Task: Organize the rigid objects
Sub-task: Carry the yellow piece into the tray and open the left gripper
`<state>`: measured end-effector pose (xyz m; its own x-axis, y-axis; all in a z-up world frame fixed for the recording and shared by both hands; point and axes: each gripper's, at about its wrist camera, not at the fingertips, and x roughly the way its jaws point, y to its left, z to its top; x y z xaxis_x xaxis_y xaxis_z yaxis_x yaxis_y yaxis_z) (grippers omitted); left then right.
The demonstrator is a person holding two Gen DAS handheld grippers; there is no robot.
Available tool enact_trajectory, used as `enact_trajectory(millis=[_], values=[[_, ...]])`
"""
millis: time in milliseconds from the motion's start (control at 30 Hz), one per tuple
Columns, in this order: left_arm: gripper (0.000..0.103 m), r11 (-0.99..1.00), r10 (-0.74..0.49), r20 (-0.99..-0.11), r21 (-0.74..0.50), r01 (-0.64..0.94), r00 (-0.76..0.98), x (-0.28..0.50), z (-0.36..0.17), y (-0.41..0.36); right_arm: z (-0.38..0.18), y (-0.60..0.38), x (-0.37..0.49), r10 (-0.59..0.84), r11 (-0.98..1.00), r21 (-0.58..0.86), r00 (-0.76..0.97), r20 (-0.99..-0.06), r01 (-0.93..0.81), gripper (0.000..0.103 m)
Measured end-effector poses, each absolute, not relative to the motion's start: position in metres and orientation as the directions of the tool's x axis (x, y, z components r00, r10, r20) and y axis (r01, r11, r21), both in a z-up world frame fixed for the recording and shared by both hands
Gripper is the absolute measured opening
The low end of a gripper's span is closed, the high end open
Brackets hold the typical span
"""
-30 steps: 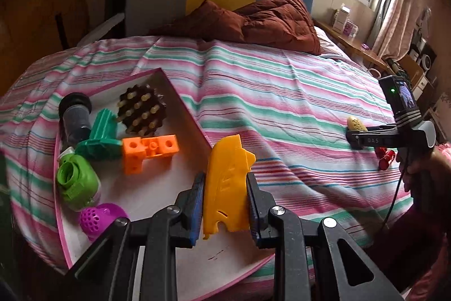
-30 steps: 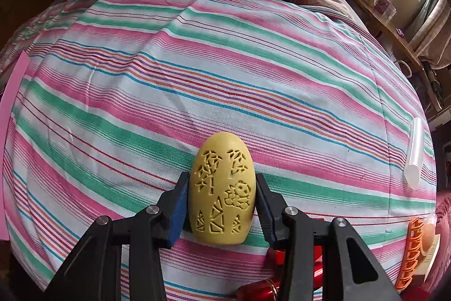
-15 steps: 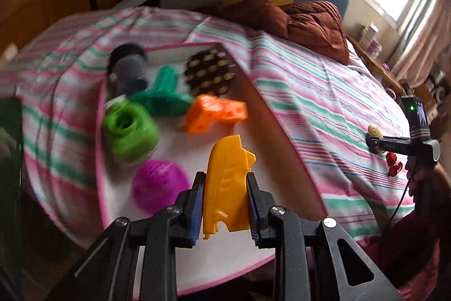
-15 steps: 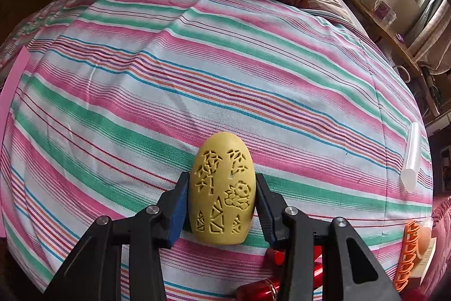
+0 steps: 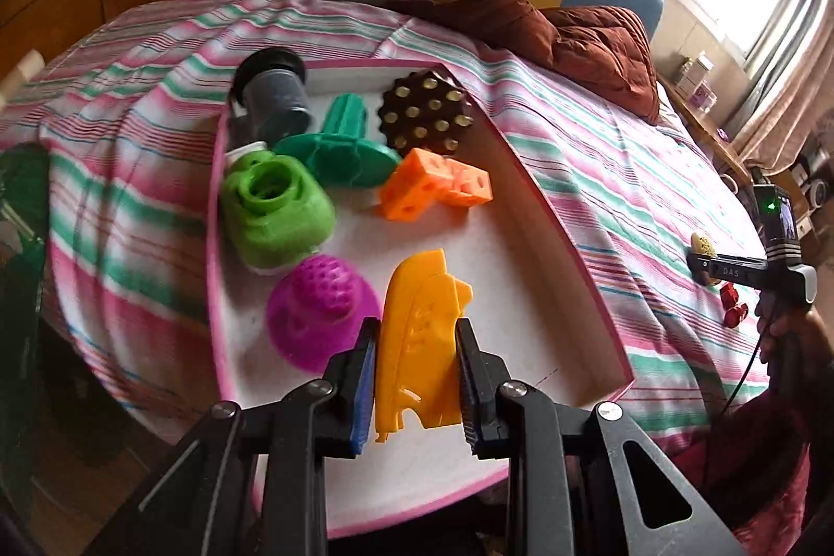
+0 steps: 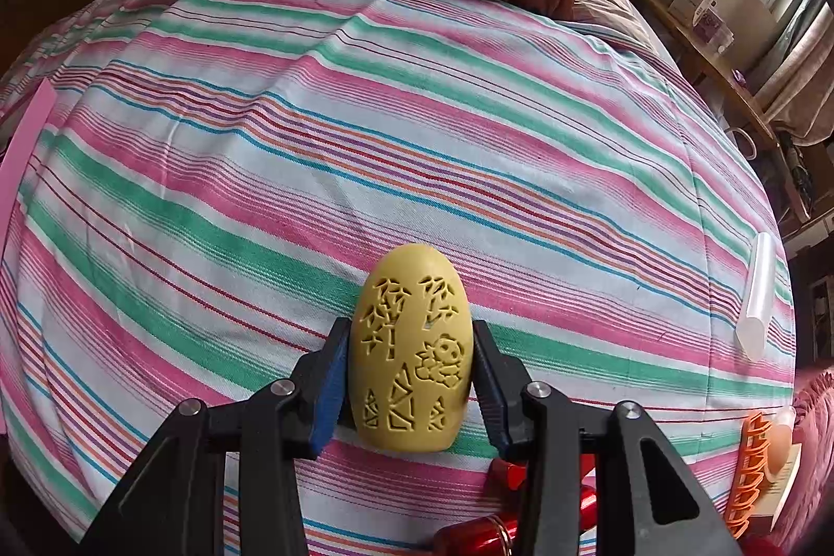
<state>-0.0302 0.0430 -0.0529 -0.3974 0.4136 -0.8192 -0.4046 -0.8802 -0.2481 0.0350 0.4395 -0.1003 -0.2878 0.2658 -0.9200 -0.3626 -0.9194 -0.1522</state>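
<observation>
Since a second ago the left gripper (image 5: pixel 417 379) has swung over the pink-rimmed tray (image 5: pixel 573 254), clamped on an orange boat (image 5: pixel 419 347) above its white floor beside the purple dome (image 5: pixel 318 311). Right gripper (image 6: pixel 409 379) holds the yellow egg (image 6: pixel 412 358) over the striped bed (image 6: pixel 365 139), unmoved.

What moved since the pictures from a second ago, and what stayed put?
The left gripper swung over the pink-rimmed tray, so the toys inside look closer; the purple dome now sits just beside its fingers. It kept holding the orange-yellow piece the whole time. The right gripper hardly moved and stayed shut on the yellow carved egg over the striped bedsheet. Nothing was let go.
</observation>
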Motion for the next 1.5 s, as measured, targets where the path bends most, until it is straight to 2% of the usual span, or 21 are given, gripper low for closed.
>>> enact_trajectory(millis=[200, 533, 667, 1200, 1433, 1500], values=[[0.027, -0.863, 0.415, -0.828, -0.227, -0.452, -0.377, -0.027, -0.056, 0.056, -0.1, 0.439, 0.035, 0.266, -0.919, -0.153, -0.288, -0.92, -0.362, 0.044], [0.027, -0.879, 0.374, -0.848, -0.196, -0.434, -0.375, -0.03, -0.071, 0.054, -0.1, 0.438, 0.034, 0.271, -0.919, -0.159, -0.287, -0.919, -0.36, 0.044], [0.027, -0.876, 0.351, -0.849, -0.15, -0.459, -0.394, -0.025, -0.072, 0.059, -0.1, 0.44, 0.033, 0.275, -0.919, -0.164, -0.286, -0.918, -0.358, 0.044], [0.028, -0.875, 0.365, -0.852, -0.177, -0.45, -0.374, -0.023, -0.072, 0.059, -0.101, 0.442, 0.031, 0.277, -0.919, -0.166, -0.286, -0.917, -0.358, 0.044], [0.028, -0.875, 0.347, -0.854, -0.145, -0.463, -0.387, -0.021, -0.07, 0.062, -0.101, 0.442, 0.031, 0.277, -0.918, -0.166, -0.286, -0.917, -0.359, 0.044], [0.027, -0.883, 0.309, -0.853, -0.094, -0.46, -0.421, -0.02, -0.07, 0.063, -0.101, 0.442, 0.031, 0.278, -0.919, -0.166, -0.286, -0.917, -0.358, 0.044]])
